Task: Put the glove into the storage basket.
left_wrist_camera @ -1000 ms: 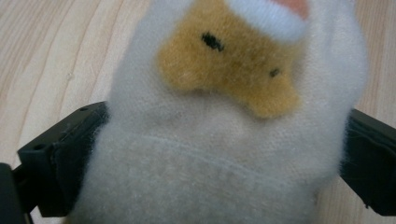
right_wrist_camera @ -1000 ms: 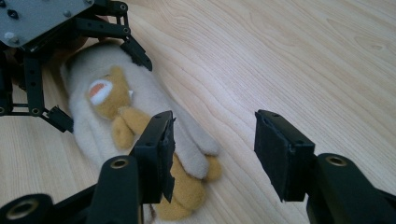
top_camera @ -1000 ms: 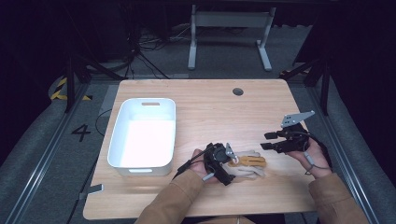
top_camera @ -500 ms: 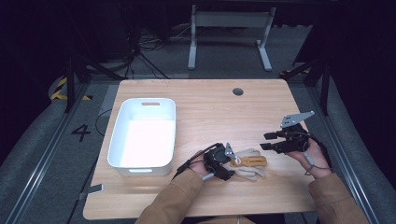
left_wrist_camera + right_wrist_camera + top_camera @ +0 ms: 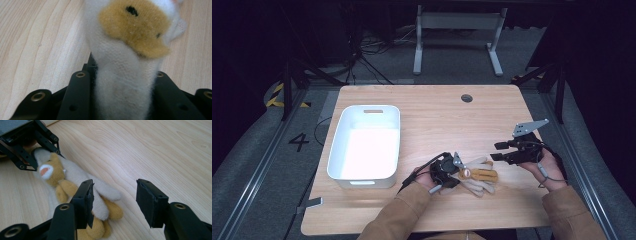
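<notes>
The left hand-held gripper has edged right, now pinching the plush toy. The right hand-held gripper hovers spread beside it, over the bench.

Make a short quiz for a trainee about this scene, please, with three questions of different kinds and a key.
1. True or false: the left gripper is shut on the plush toy.
2. The right gripper has its jaws: A) open B) shut on the toy C) inside the bin.
3. Fill in: the white bin stands to the ___ of the toy in the high view.

Key: 1 true; 2 A; 3 left.
</notes>
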`<state>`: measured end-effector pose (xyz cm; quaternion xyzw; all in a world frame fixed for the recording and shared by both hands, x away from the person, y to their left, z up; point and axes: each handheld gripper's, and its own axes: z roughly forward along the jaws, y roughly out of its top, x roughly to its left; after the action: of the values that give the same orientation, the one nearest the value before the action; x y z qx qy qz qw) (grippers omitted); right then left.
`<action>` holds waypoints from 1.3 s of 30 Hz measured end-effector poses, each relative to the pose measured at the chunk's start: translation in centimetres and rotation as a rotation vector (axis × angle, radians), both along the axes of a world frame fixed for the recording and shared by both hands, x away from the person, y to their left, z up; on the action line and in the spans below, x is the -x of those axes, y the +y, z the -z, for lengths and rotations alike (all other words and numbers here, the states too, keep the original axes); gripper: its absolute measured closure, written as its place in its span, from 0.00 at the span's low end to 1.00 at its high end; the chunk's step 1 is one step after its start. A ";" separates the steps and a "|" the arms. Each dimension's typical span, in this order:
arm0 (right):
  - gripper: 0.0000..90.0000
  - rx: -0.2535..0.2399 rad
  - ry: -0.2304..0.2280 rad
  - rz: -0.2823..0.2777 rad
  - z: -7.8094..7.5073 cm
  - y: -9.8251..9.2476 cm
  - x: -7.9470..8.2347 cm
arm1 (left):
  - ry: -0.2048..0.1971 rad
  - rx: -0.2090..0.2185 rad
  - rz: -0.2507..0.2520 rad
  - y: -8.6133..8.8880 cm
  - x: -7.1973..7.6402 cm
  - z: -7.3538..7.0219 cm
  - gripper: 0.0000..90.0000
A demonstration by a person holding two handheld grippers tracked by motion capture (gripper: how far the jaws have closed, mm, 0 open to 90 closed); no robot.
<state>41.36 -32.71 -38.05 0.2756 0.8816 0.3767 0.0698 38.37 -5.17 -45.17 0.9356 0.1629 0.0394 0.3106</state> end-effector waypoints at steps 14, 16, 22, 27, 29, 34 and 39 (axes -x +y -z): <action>0.54 0.002 0.004 0.007 0.2 -0.3 -0.2 | 0.029 -0.004 -0.053 -0.1 -0.6 -1.1 0.79; 0.54 0.004 0.007 0.015 0.2 -0.4 -0.3 | 0.023 0.008 -0.054 0.1 -0.7 -1.6 0.79; 0.54 -0.001 0.008 0.020 0.2 -0.6 -0.4 | 0.027 0.024 -0.072 0.3 -0.7 -2.8 0.79; 0.54 -0.007 0.003 0.021 0.1 -0.6 -0.6 | 0.024 0.030 -0.092 0.6 -1.1 -3.7 0.79; 0.54 -0.007 0.002 0.020 0.1 -0.7 -0.7 | 0.023 0.034 -0.105 0.7 -1.3 -4.1 0.79; 0.54 -0.015 0.000 0.026 -0.1 -0.9 -1.2 | 0.041 0.061 -0.157 1.4 -2.1 -5.1 0.79; 0.54 -0.020 0.002 0.026 -0.2 -0.9 -1.5 | 0.044 0.073 -0.187 1.9 -2.8 -5.9 0.79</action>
<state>42.86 -33.60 -37.82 0.2882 0.8742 0.3843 0.0712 41.14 -3.22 -39.25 0.9051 0.2576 0.0416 0.3357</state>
